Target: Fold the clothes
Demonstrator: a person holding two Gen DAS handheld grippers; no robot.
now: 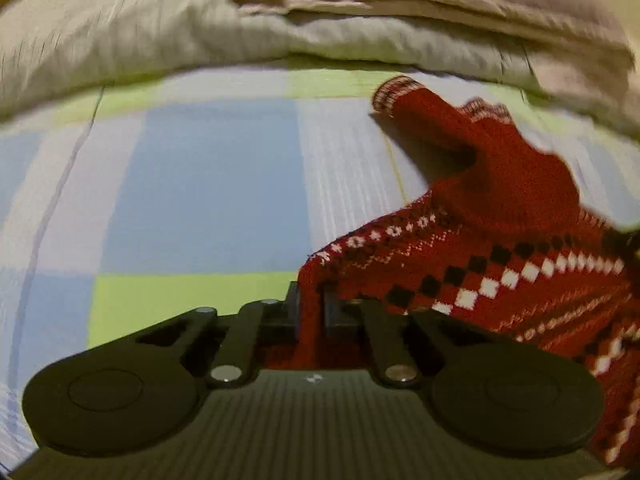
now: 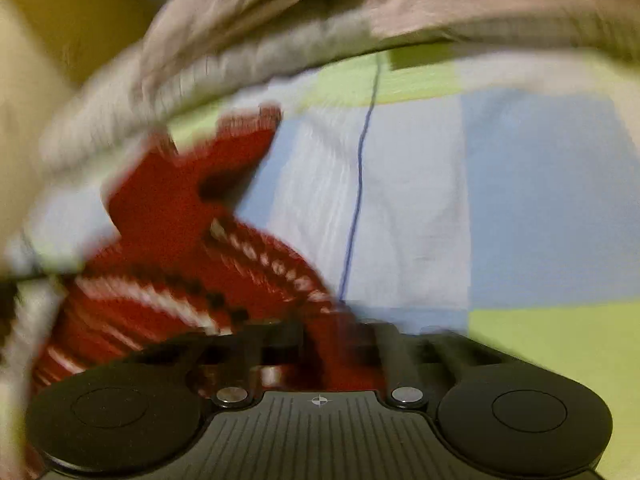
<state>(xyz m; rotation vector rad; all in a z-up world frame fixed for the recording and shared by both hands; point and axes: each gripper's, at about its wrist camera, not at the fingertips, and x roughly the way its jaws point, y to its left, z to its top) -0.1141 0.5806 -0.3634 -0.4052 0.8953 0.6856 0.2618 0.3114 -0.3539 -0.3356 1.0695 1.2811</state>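
Note:
A red knitted sweater (image 1: 500, 208) with white and black diamond bands lies on the checked bedsheet (image 1: 208, 184), one sleeve cuff (image 1: 390, 92) pointing toward the far side. My left gripper (image 1: 310, 300) is shut on a fold of the sweater's edge, which runs up between its fingers. In the blurred right wrist view the same sweater (image 2: 168, 208) spreads to the left, and a strip of it passes between the close-set fingers of my right gripper (image 2: 340, 336), which is shut on it. The sweater hangs stretched between the two grippers.
A bulky grey and pinkish quilt (image 1: 160, 32) is piled along the far side of the bed, close behind the sleeve; it also shows in the right wrist view (image 2: 248, 52). Blue, white and green sheet (image 2: 520, 200) stretches out beside the sweater.

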